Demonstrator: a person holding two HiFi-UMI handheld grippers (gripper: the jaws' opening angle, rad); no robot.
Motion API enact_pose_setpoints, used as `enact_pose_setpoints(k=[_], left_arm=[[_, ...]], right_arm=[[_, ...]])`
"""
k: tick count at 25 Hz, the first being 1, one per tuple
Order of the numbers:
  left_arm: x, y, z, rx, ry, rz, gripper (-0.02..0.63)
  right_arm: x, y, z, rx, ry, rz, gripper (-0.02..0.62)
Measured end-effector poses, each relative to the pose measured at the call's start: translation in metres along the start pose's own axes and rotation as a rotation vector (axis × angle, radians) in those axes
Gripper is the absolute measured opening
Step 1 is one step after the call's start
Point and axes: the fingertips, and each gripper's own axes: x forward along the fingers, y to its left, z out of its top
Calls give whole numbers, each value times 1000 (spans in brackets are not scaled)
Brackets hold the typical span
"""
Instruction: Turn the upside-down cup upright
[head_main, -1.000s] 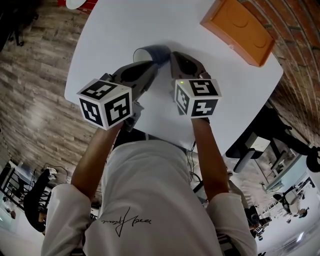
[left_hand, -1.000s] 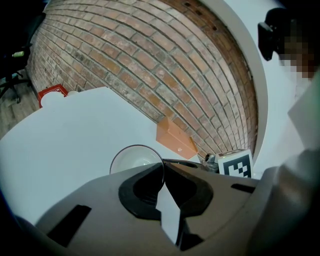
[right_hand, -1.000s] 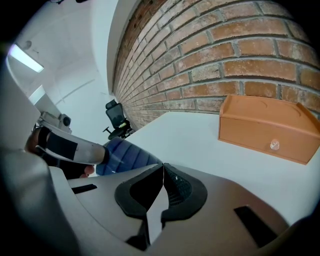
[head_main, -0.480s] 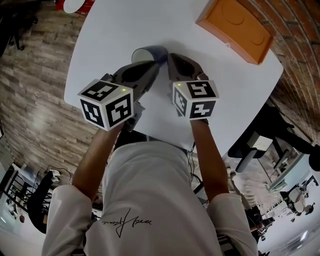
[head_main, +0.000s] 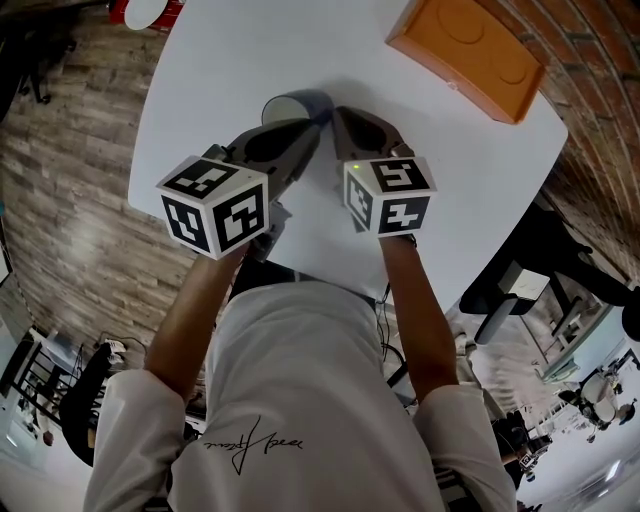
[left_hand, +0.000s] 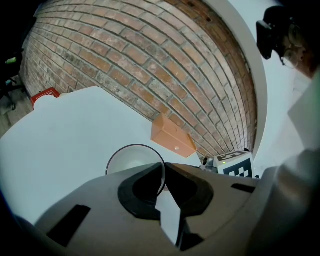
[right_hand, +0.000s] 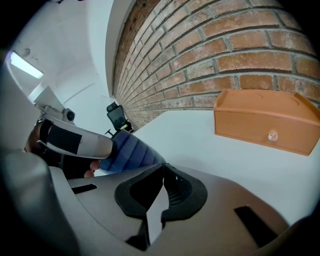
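The blue cup (head_main: 300, 103) is tilted onto its side on the white round table (head_main: 230, 60), with its pale open mouth (left_hand: 131, 161) turned toward my left gripper. My left gripper (head_main: 315, 128) is shut on the cup's rim, which runs between its jaws in the left gripper view (left_hand: 164, 167). My right gripper (head_main: 337, 112) is just right of the cup, and its jaws are shut with nothing between them (right_hand: 162, 167). In the right gripper view the cup's ribbed blue wall (right_hand: 130, 150) lies close to the left of the jaw tips, and the left gripper's grey body (right_hand: 75, 140) is beyond it.
An orange wooden box (head_main: 470, 55) with a small knob sits at the table's far right, against the brick wall (left_hand: 125, 55). A red and white object (head_main: 150, 10) is at the far left edge. A black office chair (head_main: 520, 280) stands to the right of the table.
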Motion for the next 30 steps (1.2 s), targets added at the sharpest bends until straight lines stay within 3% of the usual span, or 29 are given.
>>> enact_pose_setpoints(k=[30], left_arm=[[20,-11,15,40,3,-24,32]], right_arm=[[-2,-13,-5,61,3,-2,21]])
